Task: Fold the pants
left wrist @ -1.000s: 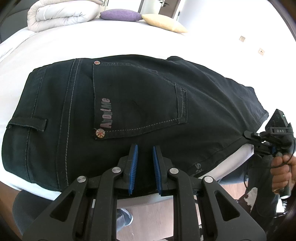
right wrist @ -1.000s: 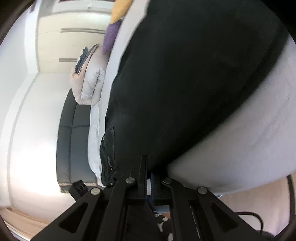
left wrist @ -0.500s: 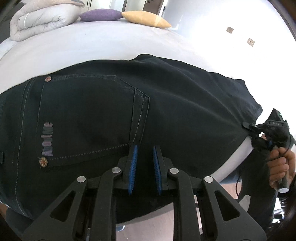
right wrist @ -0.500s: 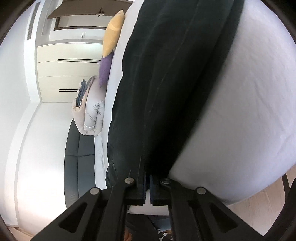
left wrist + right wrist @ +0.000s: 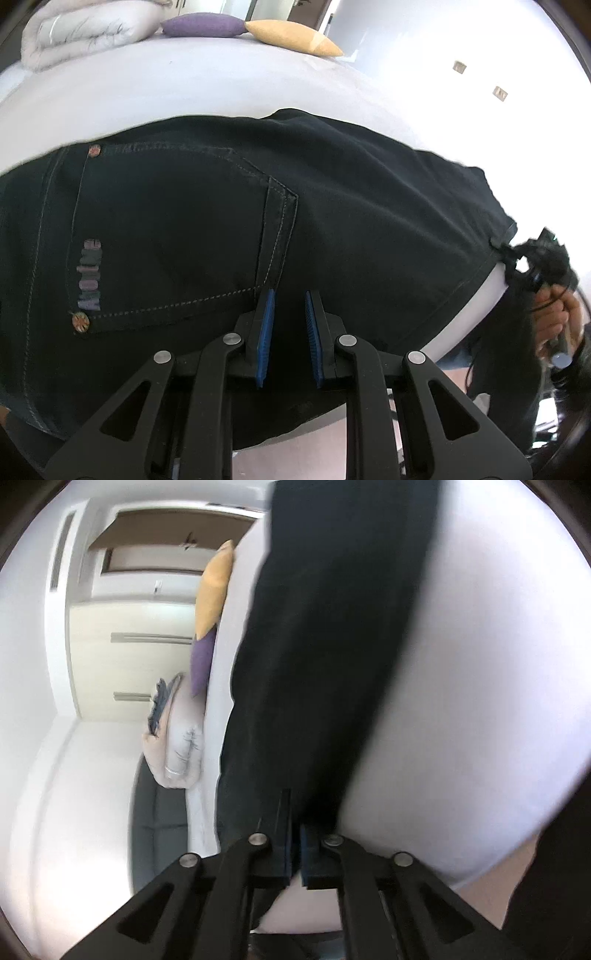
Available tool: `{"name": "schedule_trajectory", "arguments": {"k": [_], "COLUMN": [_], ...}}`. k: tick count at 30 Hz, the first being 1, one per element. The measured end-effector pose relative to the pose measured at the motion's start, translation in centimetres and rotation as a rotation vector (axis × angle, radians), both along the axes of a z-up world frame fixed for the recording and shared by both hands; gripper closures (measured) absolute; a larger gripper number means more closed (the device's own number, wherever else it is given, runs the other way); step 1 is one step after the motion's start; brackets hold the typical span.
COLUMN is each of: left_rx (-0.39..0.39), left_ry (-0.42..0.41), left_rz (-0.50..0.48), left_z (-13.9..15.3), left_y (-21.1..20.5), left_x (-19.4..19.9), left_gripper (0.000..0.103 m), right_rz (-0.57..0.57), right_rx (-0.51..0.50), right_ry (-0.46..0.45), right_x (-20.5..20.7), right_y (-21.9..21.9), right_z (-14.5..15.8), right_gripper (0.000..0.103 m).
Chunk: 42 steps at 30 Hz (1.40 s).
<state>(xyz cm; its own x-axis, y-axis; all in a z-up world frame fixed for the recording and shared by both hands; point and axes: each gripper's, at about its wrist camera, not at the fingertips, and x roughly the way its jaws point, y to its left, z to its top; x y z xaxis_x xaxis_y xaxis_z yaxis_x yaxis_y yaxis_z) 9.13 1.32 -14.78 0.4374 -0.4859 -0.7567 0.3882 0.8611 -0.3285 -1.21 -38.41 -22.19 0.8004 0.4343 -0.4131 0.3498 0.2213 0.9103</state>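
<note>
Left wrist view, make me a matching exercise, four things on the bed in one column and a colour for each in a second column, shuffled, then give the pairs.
Things
1. folded denim pants
2. oval cushion beside the rolled duvet
3. pointed cushion nearer the wall
4. rolled quilted duvet

Colours
A. yellow
B. off-white
C. black
D. purple

Pairs: 1-C, 2-D, 3-A, 4-B
</note>
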Motion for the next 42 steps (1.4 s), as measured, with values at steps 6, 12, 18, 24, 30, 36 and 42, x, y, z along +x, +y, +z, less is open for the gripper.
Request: {"name": "schedule_trajectory", "arguments": {"k": [6,12,18,24,30,36,42], "left_rx": [-0.012,0.024,0.130,0.110,0.150,0.126,0.100], "left_ry": [-0.010,-0.072,-0.052,0.007,-0.001,-0.008,-0.007], "left_rz": [0.031,0.048,0.081,0.105,0.098,0.053,0.069], "left_z": [0.4,3.2,3.2,1.3,0.7,0.6,0.5], "left_y": [0.7,1.3,3.6,7.9,8.3,9.4,9.9], "left_x": [-0.5,1.0,5.8,7.7,9.1,9.2,8.8], "left_gripper": [0.086,0.086,0.086,0.086,0.086,0.086,0.086], "right_rz": [0.033,0.171,0.572,0.698,0.629,0.317,-0.026], "right_rx": [-0.353,-0.481,-0.379,-0.356,-0.316,-0.220,-0.346], "right_ry": [0.094,-0.035,-0.071,0.001,-0.020,-0.045,0.019], "right_x": [0.3,6.0,16.7,23.5,27.7,28.0,22.9], "right_y": [0.5,4.7,16.0,21.8,20.4,12.6,2.3], "right_z": [7.4,12.2,7.6,3.1,2.1,0.9,2.3], "right_gripper": [0.066,0.066,0.072,0.091,0.102,0.103,0.103]}}
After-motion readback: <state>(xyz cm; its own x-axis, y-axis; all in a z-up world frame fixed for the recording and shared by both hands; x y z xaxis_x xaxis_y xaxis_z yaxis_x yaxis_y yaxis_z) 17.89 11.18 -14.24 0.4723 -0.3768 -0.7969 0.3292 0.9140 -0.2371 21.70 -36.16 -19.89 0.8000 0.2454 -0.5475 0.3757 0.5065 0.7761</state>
